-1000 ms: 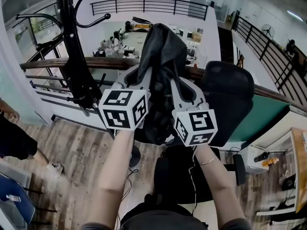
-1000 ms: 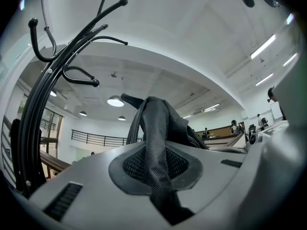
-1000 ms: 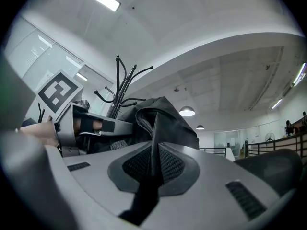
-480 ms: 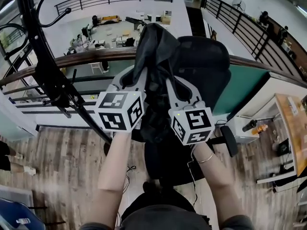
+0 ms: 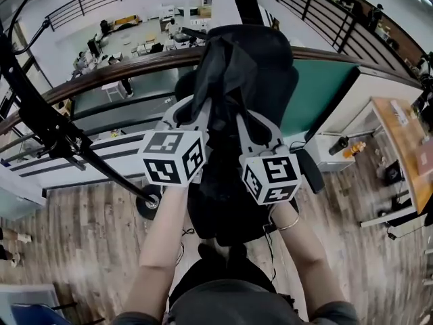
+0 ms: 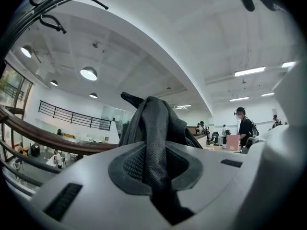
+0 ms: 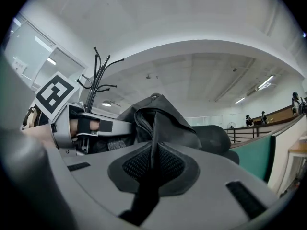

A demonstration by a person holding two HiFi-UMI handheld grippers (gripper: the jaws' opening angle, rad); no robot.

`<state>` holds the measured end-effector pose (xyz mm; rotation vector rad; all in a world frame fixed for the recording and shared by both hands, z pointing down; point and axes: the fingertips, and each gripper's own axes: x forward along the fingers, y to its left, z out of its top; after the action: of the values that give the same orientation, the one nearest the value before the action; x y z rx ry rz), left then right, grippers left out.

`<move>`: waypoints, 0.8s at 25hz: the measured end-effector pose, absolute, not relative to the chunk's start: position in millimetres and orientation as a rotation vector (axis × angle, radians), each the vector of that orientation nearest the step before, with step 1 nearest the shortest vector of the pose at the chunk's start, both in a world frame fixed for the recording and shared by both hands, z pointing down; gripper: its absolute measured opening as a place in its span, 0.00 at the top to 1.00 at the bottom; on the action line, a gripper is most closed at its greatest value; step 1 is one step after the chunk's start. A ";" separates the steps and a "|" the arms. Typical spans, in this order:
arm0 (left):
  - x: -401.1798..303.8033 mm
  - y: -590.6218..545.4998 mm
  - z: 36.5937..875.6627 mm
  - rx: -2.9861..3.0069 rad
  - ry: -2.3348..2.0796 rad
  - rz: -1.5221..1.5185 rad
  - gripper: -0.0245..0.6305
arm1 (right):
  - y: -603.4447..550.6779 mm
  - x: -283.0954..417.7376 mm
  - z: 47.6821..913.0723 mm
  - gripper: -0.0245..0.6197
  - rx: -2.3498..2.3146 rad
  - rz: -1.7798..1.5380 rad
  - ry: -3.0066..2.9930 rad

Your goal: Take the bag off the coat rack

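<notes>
Two grippers share the load.

Head view: the left gripper (image 5: pixel 197 114) and right gripper (image 5: pixel 245 122) stand side by side at frame centre. Both point up into the black bag (image 5: pixel 233 63), which is bunched above them and hangs down between the two arms. The coat rack (image 5: pixel 47 120) runs as a dark pole along the left edge, well apart from the bag. No hook touches the fabric, so the bag is judged clear of the rack. A black office chair (image 5: pixel 287 80) sits behind the bag, and a curved railing (image 5: pixel 128 70) crosses the upper frame.

Left gripper view: the jaws are drawn nearly together, pinching a mesh strap (image 6: pixel 154 152) of the bag at centre frame. The bag's body rises beyond it. The coat rack's curved arms show in the upper left corner, not touching the bag.

Right gripper view: the jaws are likewise nearly closed, on a thin fold of bag fabric at centre. The left gripper appears at centre left, just beside the bag, with the coat rack behind it.

Judgement: the paired grip spreads the weight and stops the limp bag from sagging or swinging. The removal appears essentially done.
</notes>
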<state>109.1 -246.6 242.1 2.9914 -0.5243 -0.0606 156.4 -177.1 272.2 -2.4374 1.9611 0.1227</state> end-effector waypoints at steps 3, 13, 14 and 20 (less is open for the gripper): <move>127.8 -227.3 257.6 2.984 -0.474 -0.027 0.87 | -156.3 172.3 287.1 0.91 -2.476 0.080 1.924; 194.2 -161.8 313.1 2.943 -0.331 0.067 0.87 | -86.5 231.8 341.3 0.91 -2.563 -0.091 1.806; 200.8 -157.0 319.0 2.938 -0.323 0.077 0.87 | -81.2 238.1 347.0 0.91 -2.568 -0.114 1.792; 236.6 -133.3 358.3 2.910 -0.267 0.145 0.87 | -55.6 270.5 385.3 0.91 -2.592 -0.226 1.722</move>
<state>236.6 -133.3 358.3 2.9104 -0.2670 0.1450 270.5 -55.6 385.3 -2.5918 1.7223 -0.2264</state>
